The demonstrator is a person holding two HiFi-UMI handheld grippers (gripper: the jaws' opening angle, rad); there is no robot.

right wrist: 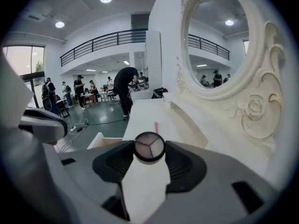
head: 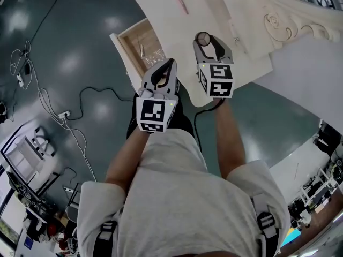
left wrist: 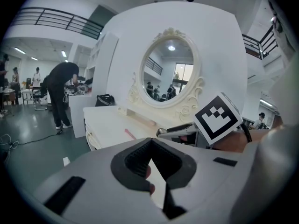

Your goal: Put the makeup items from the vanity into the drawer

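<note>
The right tool [right wrist: 150, 159] is pinching a round compact [right wrist: 149, 147] between its dark pads. The compact has a black rim and a face split into three wedges. Being round, it has no long axis. Its flat face is turned back toward the tool's own camera, and in the head view it tilts upward. It is held above the front edge of the pale worktop [head: 214, 9], clear of the surface.

The left tool [left wrist: 153, 167] has its jaws spread. Nothing is between them, and only the white worktop shows through the gap. In the head view it hangs lower and nearer the person than the right tool, just beside the open drawer [head: 140, 36].

The drawer is pulled out at the worktop's left end. Its inside is bare wood, and something crinkled and clear lies at its near end.

Beyond the compact, a slim pink stick [right wrist: 156, 127] lies flat on the worktop, well apart from both tools. Its long axis runs away from the right tool along the worktop's length.

Further back, an oval mirror [left wrist: 168, 69] in a carved cream frame stands upright.
</note>
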